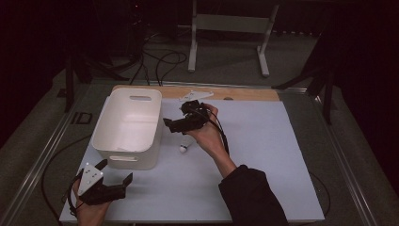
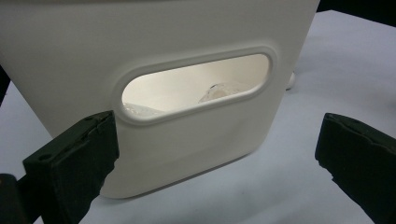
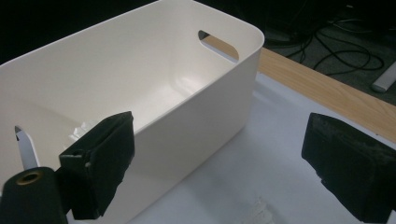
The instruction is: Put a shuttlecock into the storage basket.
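The white bin [image 1: 128, 127] sits at the table's [image 1: 263, 155] nine o'clock. The right gripper [image 1: 181, 123], jaws apart and empty, hangs at its three o'clock; the left gripper [image 1: 115, 179], jaws apart, at its six. A small white object [image 1: 183, 148] lies beneath the right hand. Dark floor and cables [image 1: 160, 61] lie beyond.

High overhead, close gripper views, shared bin [image 1: 127, 123]

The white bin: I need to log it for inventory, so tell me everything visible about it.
The white bin is a rectangular, smooth, plastic-looking tub with rounded corners and an oval handle slot in each end. It stands upright and open-topped on the pale table, left of centre. Something clear and crinkled lies inside. Neither hand-held gripper touches it.
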Available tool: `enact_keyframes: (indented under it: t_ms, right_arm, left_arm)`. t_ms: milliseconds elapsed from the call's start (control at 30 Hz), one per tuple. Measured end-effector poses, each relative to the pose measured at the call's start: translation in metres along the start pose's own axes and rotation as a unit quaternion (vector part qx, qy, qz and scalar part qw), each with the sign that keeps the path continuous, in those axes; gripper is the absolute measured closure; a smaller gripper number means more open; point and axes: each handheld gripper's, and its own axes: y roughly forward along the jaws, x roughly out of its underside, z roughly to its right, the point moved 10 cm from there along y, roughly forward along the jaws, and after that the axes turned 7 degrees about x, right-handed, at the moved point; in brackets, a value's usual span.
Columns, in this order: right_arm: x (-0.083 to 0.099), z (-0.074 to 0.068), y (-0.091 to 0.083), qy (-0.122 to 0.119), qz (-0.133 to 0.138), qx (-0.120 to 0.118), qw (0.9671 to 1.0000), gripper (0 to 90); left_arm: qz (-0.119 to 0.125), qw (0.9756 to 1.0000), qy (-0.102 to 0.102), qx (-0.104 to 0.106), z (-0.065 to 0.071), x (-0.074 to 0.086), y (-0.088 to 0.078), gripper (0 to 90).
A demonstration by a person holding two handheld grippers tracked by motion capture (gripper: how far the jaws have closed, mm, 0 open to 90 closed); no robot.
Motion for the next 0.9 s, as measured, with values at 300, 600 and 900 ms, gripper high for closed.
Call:
enact_keyframes:
  t_ms: [300,600,900]
  right_arm:
    - [0.009,0.004,0.003,0.003,-0.007,0.003,1.0,9.5]
    - [0.02,0.01,0.005,0.007,-0.018,0.007,0.9998,9.8]
    - [0.027,0.014,0.008,0.008,-0.025,0.011,0.9996,10.0]
  left_arm:
    - [0.0,1.0,0.0,0.0,0.0,0.0,0.0,0.0]
    - [0.0,1.0,0.0,-0.001,0.0,0.0,0.0,0.0]
    - [0.0,1.0,0.0,-0.001,0.0,0.0,0.0,0.0]
